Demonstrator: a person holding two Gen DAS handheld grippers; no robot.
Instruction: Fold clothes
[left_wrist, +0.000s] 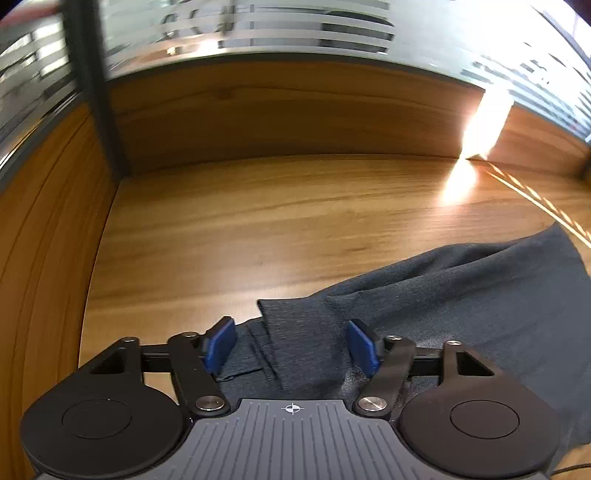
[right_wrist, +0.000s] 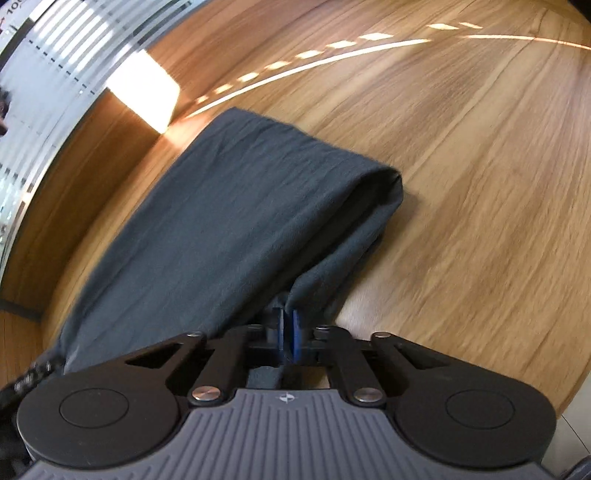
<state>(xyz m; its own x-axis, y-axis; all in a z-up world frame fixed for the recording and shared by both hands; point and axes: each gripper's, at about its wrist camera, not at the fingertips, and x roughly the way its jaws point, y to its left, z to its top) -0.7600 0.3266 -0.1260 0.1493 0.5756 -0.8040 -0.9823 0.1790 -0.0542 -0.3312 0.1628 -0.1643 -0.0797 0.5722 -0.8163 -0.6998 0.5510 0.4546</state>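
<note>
While my right gripper (right_wrist: 287, 334) was squeezed tight, its two blue pads held a pinch of the dark gray cloth (right_wrist: 236, 221) between them. From that pinch the cloth went up and away from me in a long folded strip, and its rounded far end lay on the wooden table (right_wrist: 480, 184). Past the cloth, thin lines of sunlight (right_wrist: 332, 48) ran over the wood. My left gripper (left_wrist: 291, 347) was wide open and held nothing. Its blue pads (left_wrist: 220, 343) stood far apart, one on each side of a small folded flap of the same cloth (left_wrist: 480, 295) that lay under them. The rest of the cloth spread off to the right on the table. Farther back stood a low wooden wall (left_wrist: 277, 110), with striped glass (left_wrist: 258, 29) above it.
</note>
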